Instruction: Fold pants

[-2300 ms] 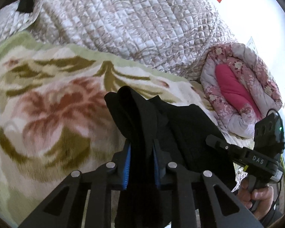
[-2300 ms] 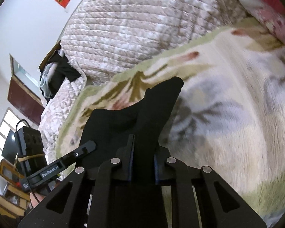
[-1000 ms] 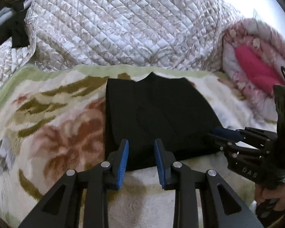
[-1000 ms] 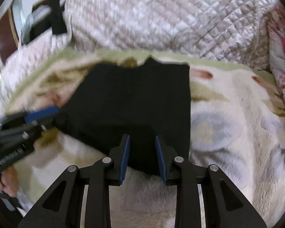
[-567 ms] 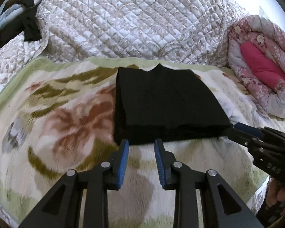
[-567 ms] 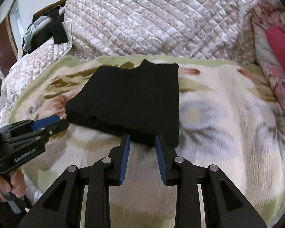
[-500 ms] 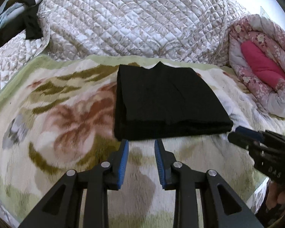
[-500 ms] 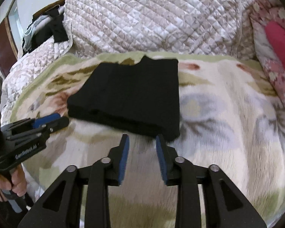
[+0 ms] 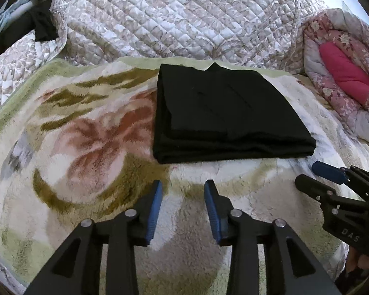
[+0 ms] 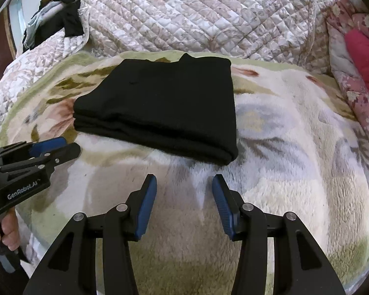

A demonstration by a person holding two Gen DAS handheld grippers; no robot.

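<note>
Fleecy and pale, a floral blanket point(image 9: 91, 147) in cream, green and rust covers the bed in both wrist views, with a quilted beige bedspread point(image 9: 174, 17) heaped behind it at twelve o'clock. At two o'clock in the left wrist view a rolled pink floral quilt point(image 9: 342, 78) lies against the bedspread; dark clothing point(image 9: 39, 24) hangs at ten o'clock.

On the blanket lie the black pants point(image 9: 223, 115), folded into a flat, layered rectangle, its stacked edges facing the cameras. In the left wrist view they sit just past centre toward twelve o'clock; in the right wrist view point(image 10: 164, 105) they lie toward eleven o'clock.

Nearest the lens, the left gripper point(image 9: 183, 204) hovers over bare blanket just short of the pants' near edge. Its blue pads point(image 9: 155, 209) stand moderately apart, having just been opening, with nothing between them. The right gripper point(image 10: 184, 204) does the same at the pants' other near corner, its jaws spread rather wider, also just opened, and empty; its blue pads point(image 10: 146, 206) touch no cloth.

Each tool shows in the other's view: the right one at four o'clock point(image 9: 337, 196), the left one at eight o'clock point(image 10: 34, 157), with a hand point(image 10: 7, 231) on its handle. Both point at the pants from the side, close but apart from them.
</note>
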